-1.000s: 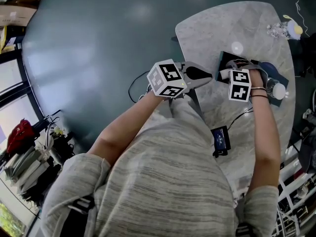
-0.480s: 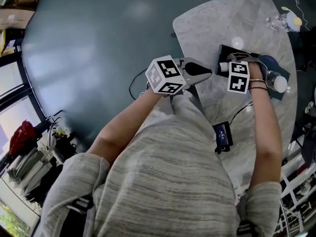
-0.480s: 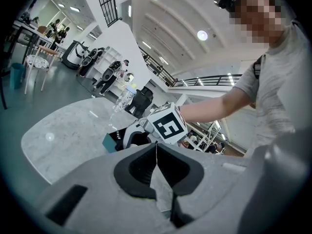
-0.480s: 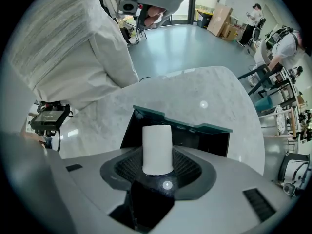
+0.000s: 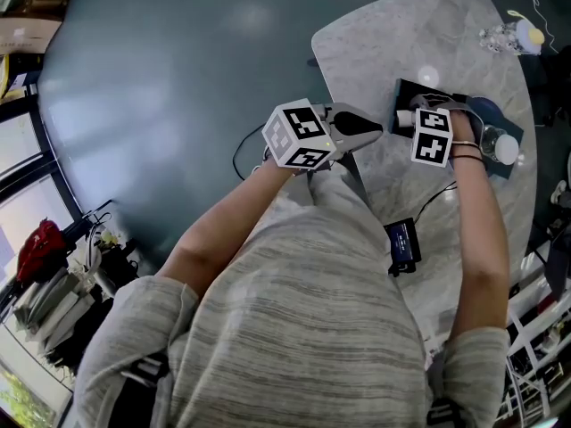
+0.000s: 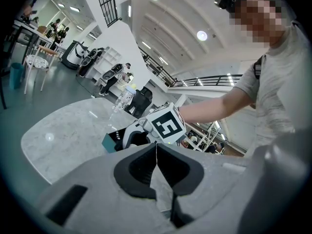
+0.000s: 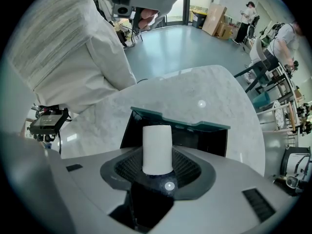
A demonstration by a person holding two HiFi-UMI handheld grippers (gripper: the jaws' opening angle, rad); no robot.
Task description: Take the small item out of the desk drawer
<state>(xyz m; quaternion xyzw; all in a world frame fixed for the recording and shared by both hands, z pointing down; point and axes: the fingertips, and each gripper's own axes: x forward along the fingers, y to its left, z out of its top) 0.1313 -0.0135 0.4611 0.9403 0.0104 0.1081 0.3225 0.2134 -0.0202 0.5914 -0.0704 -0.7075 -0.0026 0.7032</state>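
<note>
The right gripper [image 5: 404, 121] is squeezing a small white round tube [image 7: 157, 147] between its two jaws. It is holding the tube right over the open dark green drawer box [image 7: 180, 120], which is sitting on the grey marble table [image 7: 195, 91]. The left gripper [image 6: 156, 155] is pressing its jaws together and holding nothing.

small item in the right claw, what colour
The small item is plain white, clearest in the right gripper view.
</note>
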